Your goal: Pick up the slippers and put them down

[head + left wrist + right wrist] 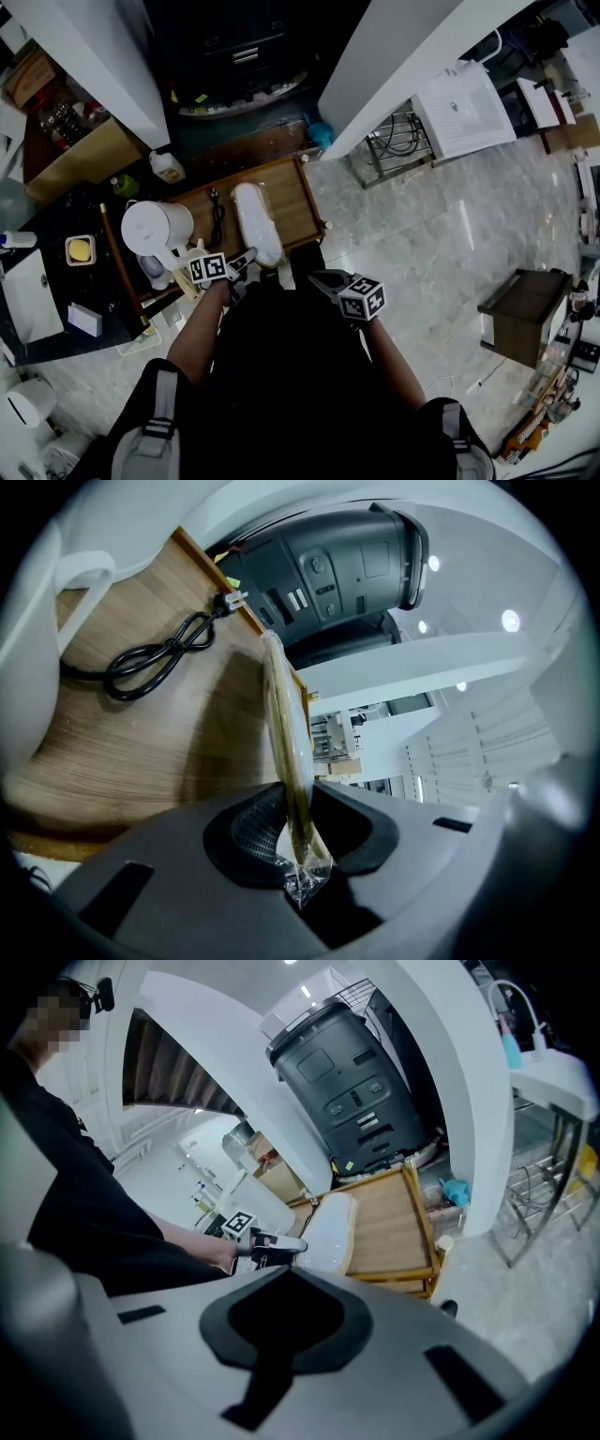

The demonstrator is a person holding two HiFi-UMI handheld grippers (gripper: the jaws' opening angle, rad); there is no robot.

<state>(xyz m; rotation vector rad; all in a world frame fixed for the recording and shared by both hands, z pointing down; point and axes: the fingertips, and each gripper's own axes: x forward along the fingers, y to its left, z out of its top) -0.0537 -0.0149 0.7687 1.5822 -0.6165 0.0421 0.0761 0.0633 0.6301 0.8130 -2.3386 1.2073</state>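
Note:
A pair of white slippers (257, 223) wrapped in clear plastic lies lengthwise on the wooden table (295, 202). My left gripper (246, 262) is shut on the pack's near end. In the left gripper view the thin plastic-wrapped edge of the slippers (286, 752) runs straight into the pinch of the left gripper (298, 841). The right gripper view shows the slippers (328, 1232) on the table with the left gripper (272, 1244) at their near end. My right gripper (323, 279) hangs over the floor to the right of the table, apart from everything. That right gripper (286, 1279) is shut with nothing between its pads.
A white kettle (155, 230) and a coiled black cord (217, 216) share the table to the left of the slippers. Behind the table stands a dark machine (234, 47) between two white pillars. A wire rack (398, 136) and a white sink (464, 108) are at the right, with a brown box (520, 314) on the tiled floor.

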